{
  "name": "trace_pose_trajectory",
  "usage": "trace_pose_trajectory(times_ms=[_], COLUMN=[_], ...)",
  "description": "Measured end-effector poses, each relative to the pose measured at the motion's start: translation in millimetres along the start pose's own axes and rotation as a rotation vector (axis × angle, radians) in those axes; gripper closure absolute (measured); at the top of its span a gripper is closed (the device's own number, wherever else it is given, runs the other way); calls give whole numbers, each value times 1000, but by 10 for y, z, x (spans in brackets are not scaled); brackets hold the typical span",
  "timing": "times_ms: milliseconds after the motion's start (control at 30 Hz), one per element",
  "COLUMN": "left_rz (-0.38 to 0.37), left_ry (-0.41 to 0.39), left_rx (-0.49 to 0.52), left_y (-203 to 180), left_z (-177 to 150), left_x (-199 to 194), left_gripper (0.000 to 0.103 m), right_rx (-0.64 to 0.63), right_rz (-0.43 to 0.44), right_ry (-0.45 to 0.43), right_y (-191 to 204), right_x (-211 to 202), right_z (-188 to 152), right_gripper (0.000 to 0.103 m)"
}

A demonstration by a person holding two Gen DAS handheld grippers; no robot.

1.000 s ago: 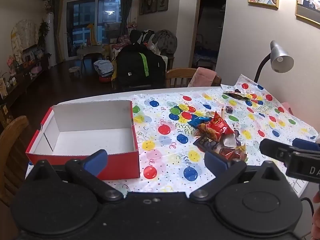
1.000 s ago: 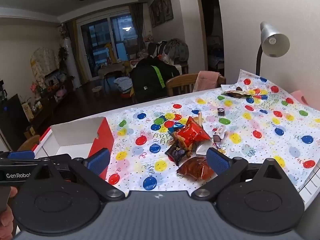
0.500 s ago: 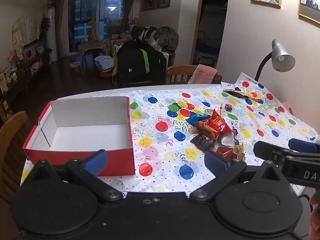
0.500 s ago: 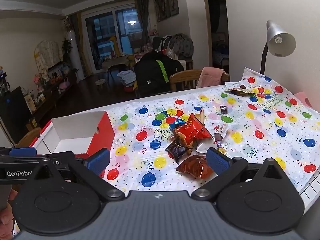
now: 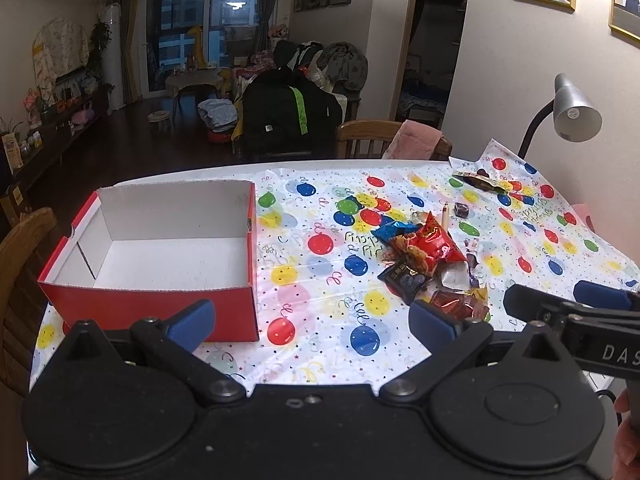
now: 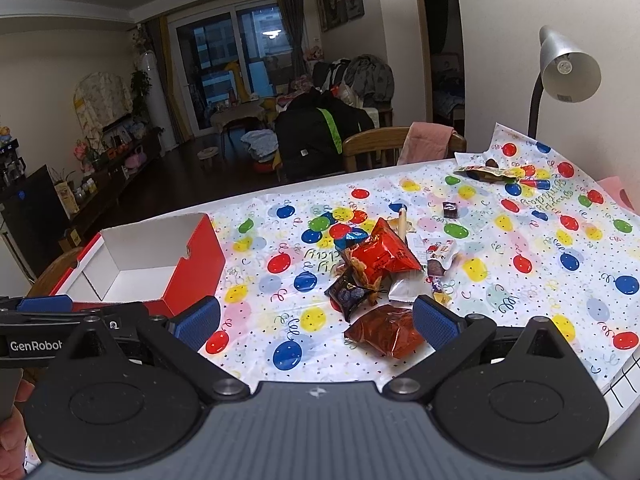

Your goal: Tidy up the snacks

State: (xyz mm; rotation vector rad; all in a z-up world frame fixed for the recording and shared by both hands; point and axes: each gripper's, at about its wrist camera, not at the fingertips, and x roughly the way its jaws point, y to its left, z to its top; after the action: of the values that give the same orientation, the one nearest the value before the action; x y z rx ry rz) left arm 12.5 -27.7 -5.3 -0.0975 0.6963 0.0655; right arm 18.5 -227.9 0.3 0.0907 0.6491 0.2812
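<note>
Red box (image 5: 152, 300) sits empty on the left of the desk (image 6: 280, 216). Left tool (image 5: 310, 318) and right tool (image 6: 316, 318) both gape wide, holding nothing. View's lifted a bit since a second ago; snack pile (image 6: 380, 272) is untouched mid-desk, so nothing's sorted yet.

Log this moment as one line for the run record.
left gripper: open, holding nothing | right gripper: open, holding nothing | red box: empty | snack pile: on tablecloth, untouched
</note>
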Motion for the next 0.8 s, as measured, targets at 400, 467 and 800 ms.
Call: trace_pose_trajectory(times_ms=[400, 467, 800], left_rz=[19, 23, 36], left_ry=[21, 22, 31], left_rx=[-20, -26, -40], left_y=[-117, -128, -132], left_z=[-21, -23, -31], left_x=[58, 66, 81], left_gripper=[0, 0, 0], right_rx=[2, -2, -12], right_rz=[16, 19, 36], right_ry=[32, 34, 48], right_y=[-152, -164, -187], right_x=[92, 102, 139], right_z=[5, 9, 4], right_gripper=[0, 0, 0])
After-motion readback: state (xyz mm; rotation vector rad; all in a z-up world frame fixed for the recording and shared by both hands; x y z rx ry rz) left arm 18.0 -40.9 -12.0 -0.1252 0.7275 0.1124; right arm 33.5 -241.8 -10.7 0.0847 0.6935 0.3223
